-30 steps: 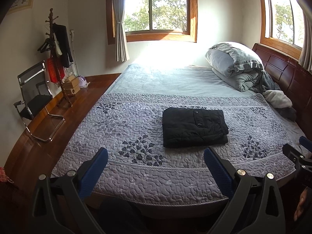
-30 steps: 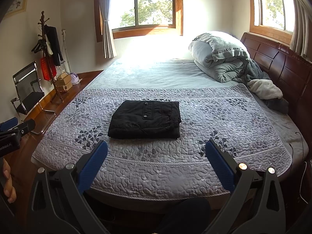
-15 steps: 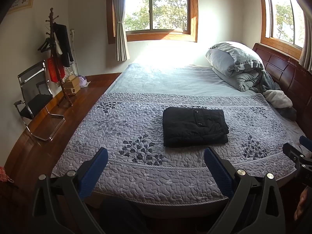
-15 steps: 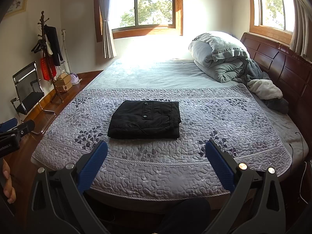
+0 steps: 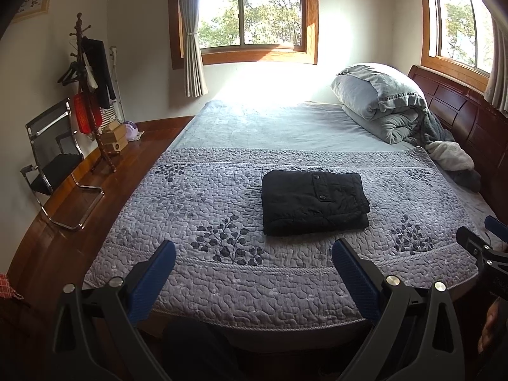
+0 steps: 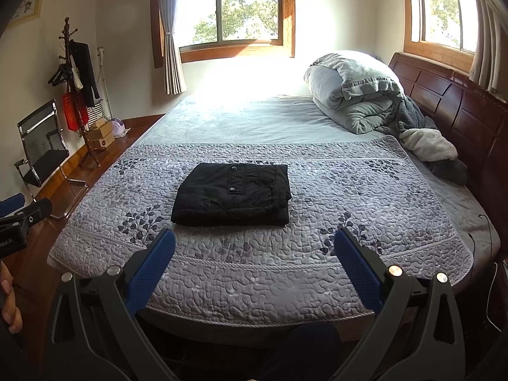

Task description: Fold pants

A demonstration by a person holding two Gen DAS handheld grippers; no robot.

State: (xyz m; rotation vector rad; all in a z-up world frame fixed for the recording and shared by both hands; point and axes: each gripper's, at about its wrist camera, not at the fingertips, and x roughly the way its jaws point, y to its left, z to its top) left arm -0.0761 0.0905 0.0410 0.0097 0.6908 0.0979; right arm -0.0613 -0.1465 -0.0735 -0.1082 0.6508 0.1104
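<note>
Black pants [image 5: 314, 202] lay folded in a flat bundle on the quilted bed [image 5: 222, 273], long side crosswise, ahead of the left gripper [image 5: 254, 254] and right gripper [image 6: 254, 244], both spread apart and empty.

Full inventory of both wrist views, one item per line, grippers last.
folded pants: 1, black, middle of the quilt
quilt: 1, grey-purple with leaf print, near half of the bed
duvet bundle: 1, grey, by the headboard
headboard: 1, dark wood, right side
windows: 2, wood-framed, far and right walls
coat stand: 1, dark wood, left wall, clothes hanging
chair: 1, black mesh and chrome, left wall
boxes: a few, tan, at the stand's foot
left gripper: 1, black with blue pads, open, empty
right gripper: 1, same, open, empty
</note>
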